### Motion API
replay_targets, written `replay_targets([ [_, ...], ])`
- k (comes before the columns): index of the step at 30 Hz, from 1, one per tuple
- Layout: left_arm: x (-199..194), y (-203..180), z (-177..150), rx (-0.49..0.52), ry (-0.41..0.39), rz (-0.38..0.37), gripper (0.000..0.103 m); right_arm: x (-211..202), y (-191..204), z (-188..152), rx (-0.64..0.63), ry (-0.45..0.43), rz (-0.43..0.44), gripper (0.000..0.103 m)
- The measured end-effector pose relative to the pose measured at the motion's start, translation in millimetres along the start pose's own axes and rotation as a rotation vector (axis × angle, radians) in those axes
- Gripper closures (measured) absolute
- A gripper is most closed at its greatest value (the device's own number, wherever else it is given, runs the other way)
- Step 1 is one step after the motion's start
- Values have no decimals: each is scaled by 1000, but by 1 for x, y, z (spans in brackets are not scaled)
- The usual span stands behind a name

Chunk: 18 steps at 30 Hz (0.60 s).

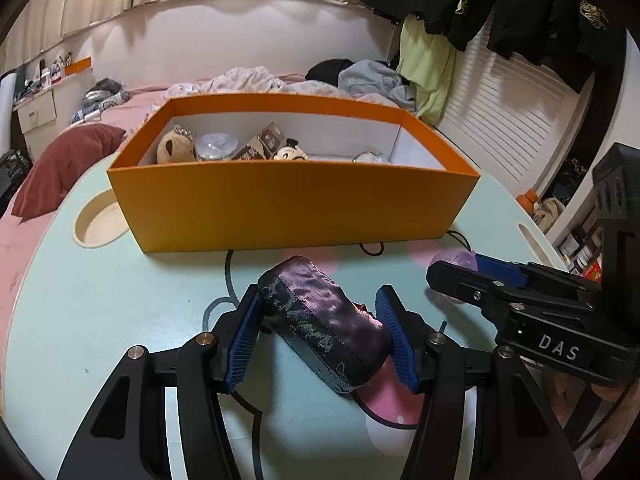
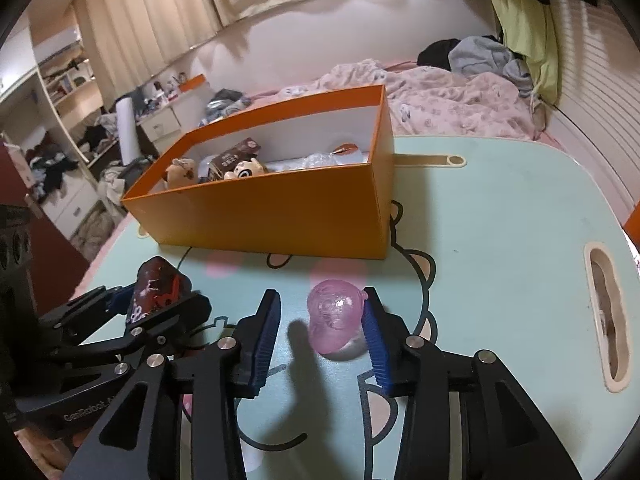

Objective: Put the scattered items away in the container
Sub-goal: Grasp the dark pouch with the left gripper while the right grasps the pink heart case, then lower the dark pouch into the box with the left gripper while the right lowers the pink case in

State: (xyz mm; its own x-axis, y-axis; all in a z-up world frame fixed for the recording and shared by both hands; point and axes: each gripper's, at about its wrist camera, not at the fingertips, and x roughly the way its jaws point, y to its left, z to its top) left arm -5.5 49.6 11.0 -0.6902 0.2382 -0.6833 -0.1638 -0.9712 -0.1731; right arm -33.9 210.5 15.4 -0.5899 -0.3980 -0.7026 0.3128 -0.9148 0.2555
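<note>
Flanking pouch (image 1: 324,320), jaws apparently apart

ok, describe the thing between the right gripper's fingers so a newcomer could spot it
Start at the orange box on the mint table. In front of it, between the right gripper's blue pads, lies a translucent pink rounded item, glossy, unlike the dark patterned pouch.

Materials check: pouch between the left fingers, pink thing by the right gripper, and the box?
Pouch: woven fabric with a satiny sheen; stitched seams and soft dents show. Pink thing: likely translucent glossy plastic or rubber; light passes through, with highlights. Box: probably matte orange cardboard, with thin, straight walls and a white inside.
</note>
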Motion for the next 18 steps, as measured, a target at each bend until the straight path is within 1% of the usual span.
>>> replay_targets([
  [5,-12,1,-1,24,-55,-15,45,1,3,0,-22,5,-25,63],
  [7,-16,5,-2,18,-68,-15,45,2,4,0,-26,9,-33,80],
  [12,-25,17,-2,-13,-104,-25,45,1,2,0,-14,3,-11,83],
  [16,-30,23,-2,-22,-128,-19,45,-9,6,-2,-24,-57,34,83],
  [18,-33,25,-1,-19,-142,-10,45,-13,7,-2,-29,-78,72,83],
])
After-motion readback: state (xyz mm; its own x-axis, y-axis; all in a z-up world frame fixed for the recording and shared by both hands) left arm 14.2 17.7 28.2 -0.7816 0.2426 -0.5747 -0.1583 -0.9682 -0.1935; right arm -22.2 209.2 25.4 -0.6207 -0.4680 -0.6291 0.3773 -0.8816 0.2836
